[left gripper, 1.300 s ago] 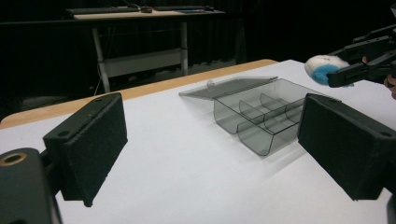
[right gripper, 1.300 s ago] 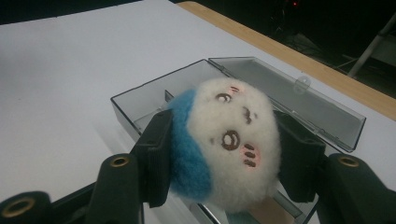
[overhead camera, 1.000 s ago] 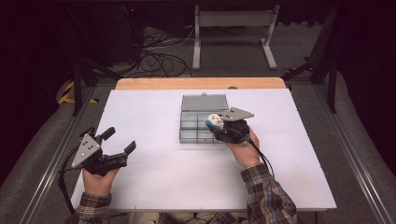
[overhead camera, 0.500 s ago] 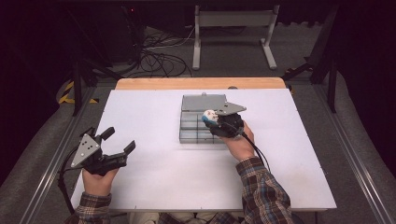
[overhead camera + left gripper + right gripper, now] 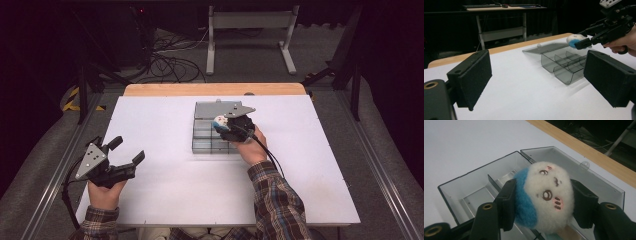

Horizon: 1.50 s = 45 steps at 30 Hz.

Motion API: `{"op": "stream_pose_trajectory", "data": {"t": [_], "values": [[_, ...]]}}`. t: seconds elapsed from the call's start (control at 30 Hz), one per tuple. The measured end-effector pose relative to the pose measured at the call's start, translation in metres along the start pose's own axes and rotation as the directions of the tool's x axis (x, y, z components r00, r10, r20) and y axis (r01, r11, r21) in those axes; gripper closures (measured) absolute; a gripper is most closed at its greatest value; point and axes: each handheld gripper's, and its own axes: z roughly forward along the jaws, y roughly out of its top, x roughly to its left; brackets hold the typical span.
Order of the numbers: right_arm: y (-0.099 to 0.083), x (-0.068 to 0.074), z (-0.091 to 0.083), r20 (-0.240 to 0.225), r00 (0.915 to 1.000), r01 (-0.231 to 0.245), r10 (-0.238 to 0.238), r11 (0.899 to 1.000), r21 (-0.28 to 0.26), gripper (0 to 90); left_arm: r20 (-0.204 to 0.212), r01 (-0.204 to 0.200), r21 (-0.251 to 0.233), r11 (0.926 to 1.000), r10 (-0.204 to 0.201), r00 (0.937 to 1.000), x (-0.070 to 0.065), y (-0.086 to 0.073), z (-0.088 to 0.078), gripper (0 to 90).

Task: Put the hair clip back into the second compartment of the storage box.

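- The white counter (image 5: 165,200) carries one thing, a clear compartment box (image 5: 210,137) near its far middle, its lid (image 5: 212,108) swung open and lying flat behind it.
- The box's grey dividers cut it into several small cells; in the right gripper view the cells in sight look empty, though the toy hides part of them.
- The right tool (image 5: 226,126) is clamped on a small plush toy (image 5: 546,202), white with a blue back and a drawn face, one jaw on each side.
- Over the last second this tool has drifted left and a little farther from the person, from the box's right edge to above its cells; the toy now hangs over the open box, not touching it.
- That shift suggests the toy is about to be set into a cell, so what remains is probably lowering and letting go.
- The left tool (image 5: 126,161) has not moved: it rests low at the near left of the counter, jaws wide apart and empty, well apart from the box.
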Motion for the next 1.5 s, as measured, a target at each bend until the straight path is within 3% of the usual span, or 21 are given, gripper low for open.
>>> {"op": "stream_pose_trajectory", "data": {"t": [0.47, 0.63, 1.0, 1.5], "values": [[0.002, 0.003, 0.021, -0.008, 1.0000, -0.002, 0.003, 0.997, 0.072, 45.0, -0.001, -0.002, -0.003, 1.0000, 0.002, 1.0000, 0.000, 0.000, 0.000, 8.9], [0.002, 0.005, 0.025, 0.018, 0.9995, 0.022, -0.024, 0.993, 0.118, 45.0, -0.001, -0.001, -0.003, 1.0000, 0.001, 1.0000, 0.000, 0.000, 0.000, 8.8], [0.004, 0.005, 0.031, 0.034, 0.9991, 0.018, -0.025, 0.982, 0.185, 44.6, 0.000, -0.003, -0.003, 1.0000, 0.003, 1.0000, 0.000, 0.000, 0.000, 8.9], [0.005, 0.003, 0.036, 0.045, 0.9989, 0.005, -0.015, 0.976, 0.219, 41.0, 0.000, 0.003, -0.005, 1.0000, -0.003, 1.0000, 0.000, 0.000, 0.000, 8.9]]}}
